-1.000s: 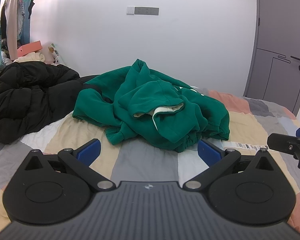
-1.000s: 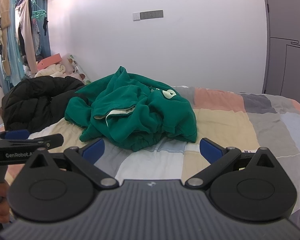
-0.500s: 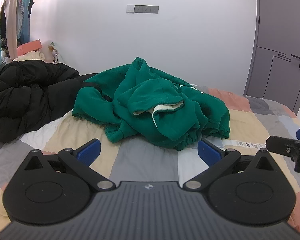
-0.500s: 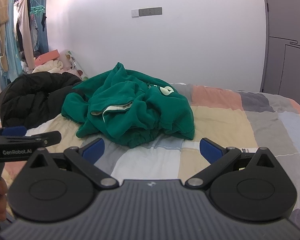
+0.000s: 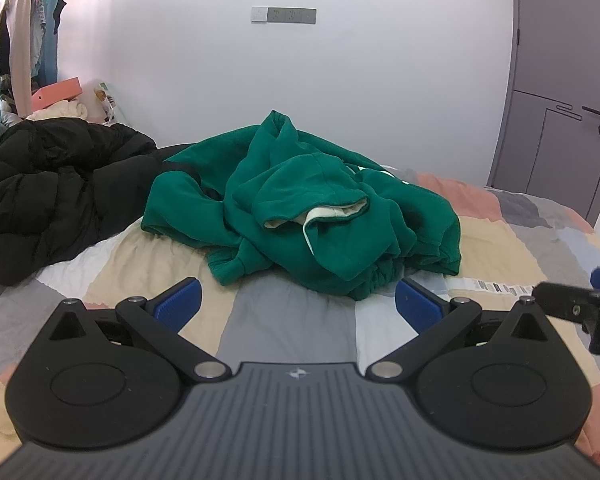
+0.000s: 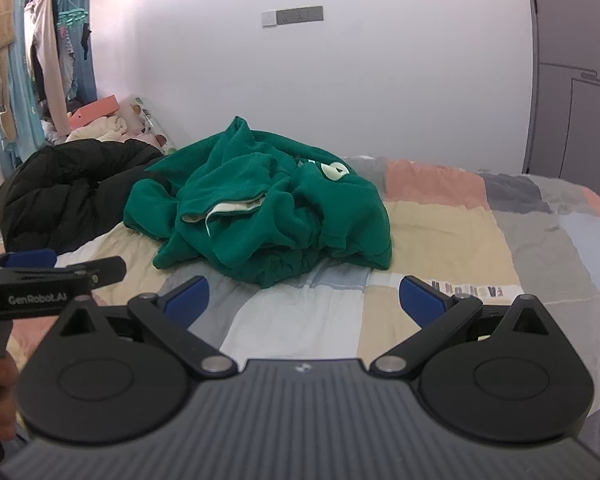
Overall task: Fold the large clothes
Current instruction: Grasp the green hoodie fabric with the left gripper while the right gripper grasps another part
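White wall and a grey door (image 5: pixel 560 92) stand behind the bed (image 5: pixel 292 320), which is spread with a patchwork quilt of beige, grey, white and salmon squares. On that quilt lies your green hoodie (image 5: pixel 312 204), crumpled in a heap with its cream-lined hood opening turned toward you and a white drawstring hanging from it. Just to its left a black puffer jacket (image 5: pixel 48 192) is bundled on the bed, touching the hoodie's far sleeve.

Your left hand-held gripper (image 5: pixel 296 300) hangs above the quilt with its blue pads (image 5: pixel 178 299) spread wide and nothing between them; the hoodie sits straight ahead of it, its nearest hem just beyond the fingertips and not touching them. Your right hand-held gripper (image 6: pixel 304 298) is likewise released and bare, its blue pads (image 6: pixel 420 298) wide apart, and the hoodie (image 6: pixel 268 208) lies ahead and slightly left of its centre, apart from the pads. In the right wrist view the left hand-held gripper (image 6: pixel 56 268) shows side-on at the left edge, held beside the right one.
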